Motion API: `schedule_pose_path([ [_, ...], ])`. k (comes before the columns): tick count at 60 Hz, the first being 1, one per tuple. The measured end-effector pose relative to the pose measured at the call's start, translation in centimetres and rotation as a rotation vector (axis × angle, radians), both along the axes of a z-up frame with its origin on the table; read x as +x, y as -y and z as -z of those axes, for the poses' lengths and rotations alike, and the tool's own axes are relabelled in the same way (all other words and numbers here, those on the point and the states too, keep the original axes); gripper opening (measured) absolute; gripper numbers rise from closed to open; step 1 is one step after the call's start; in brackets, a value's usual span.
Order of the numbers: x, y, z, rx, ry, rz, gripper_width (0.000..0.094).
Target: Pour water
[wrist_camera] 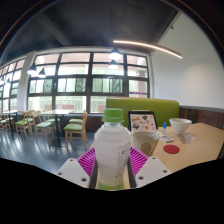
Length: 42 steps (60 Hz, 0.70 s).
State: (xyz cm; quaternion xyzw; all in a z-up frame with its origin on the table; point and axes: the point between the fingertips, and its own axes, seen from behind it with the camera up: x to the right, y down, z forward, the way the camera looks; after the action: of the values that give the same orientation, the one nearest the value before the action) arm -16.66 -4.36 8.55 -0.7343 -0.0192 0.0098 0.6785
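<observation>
My gripper is shut on a translucent white bottle with a green cap. The bottle stands upright between the magenta pads, which press on both its sides. It is held up above the wooden table. A white bowl-shaped cup stands on the table, beyond the fingers to the right. A red coaster lies on the table nearer to me than the cup.
A small box with a picture and a small bottle stand on the table behind the held bottle. A green sofa is further back. Chairs and tables fill the room on the left, under large windows.
</observation>
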Motion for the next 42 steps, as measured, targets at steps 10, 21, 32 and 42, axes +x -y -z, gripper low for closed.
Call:
schedule_pose_path([
  [10,0.0,-0.9,0.4,-0.016,0.032,0.010,0.0440],
  [21,-1.1,-1.8,0.1,-0.010,0.043,-0.024,0.0316],
  [32,-3.0,-5.6,-1.8,-0.009,-0.137,-0.058,0.0315],
  [42,-4.0,-10.2,-4.6,-0.101,-0.814,-0.127,0.0314],
])
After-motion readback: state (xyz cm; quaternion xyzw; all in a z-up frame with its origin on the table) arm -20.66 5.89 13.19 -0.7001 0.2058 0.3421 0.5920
